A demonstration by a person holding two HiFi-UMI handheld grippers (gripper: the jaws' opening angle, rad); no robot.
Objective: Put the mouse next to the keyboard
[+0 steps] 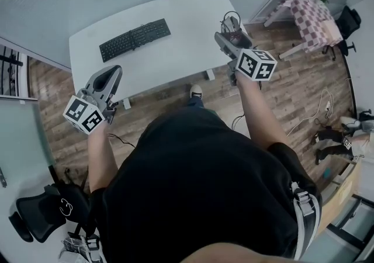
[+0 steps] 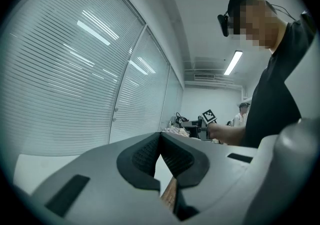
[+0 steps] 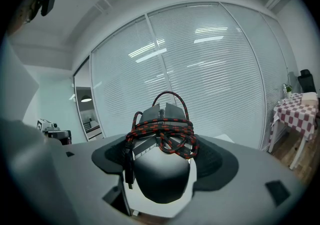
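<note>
Mouse [image 3: 161, 171], cable-wrapped, is clamped in right gripper [image 3: 164, 139] at table [image 1: 181, 19] right edge. Bare tabletop is seen right of keyboard [image 1: 134, 38]. Left gripper [image 2: 160, 136] is closed, empty.

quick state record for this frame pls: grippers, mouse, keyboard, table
left gripper: shut, empty, by the table's front left corner
right gripper: shut on mouse, at the table's right end
mouse: dark, held off the table
cable: red-and-black, wound around the mouse
keyboard: black, on the table's left half
table: white
task: mouse not yet set down
</note>
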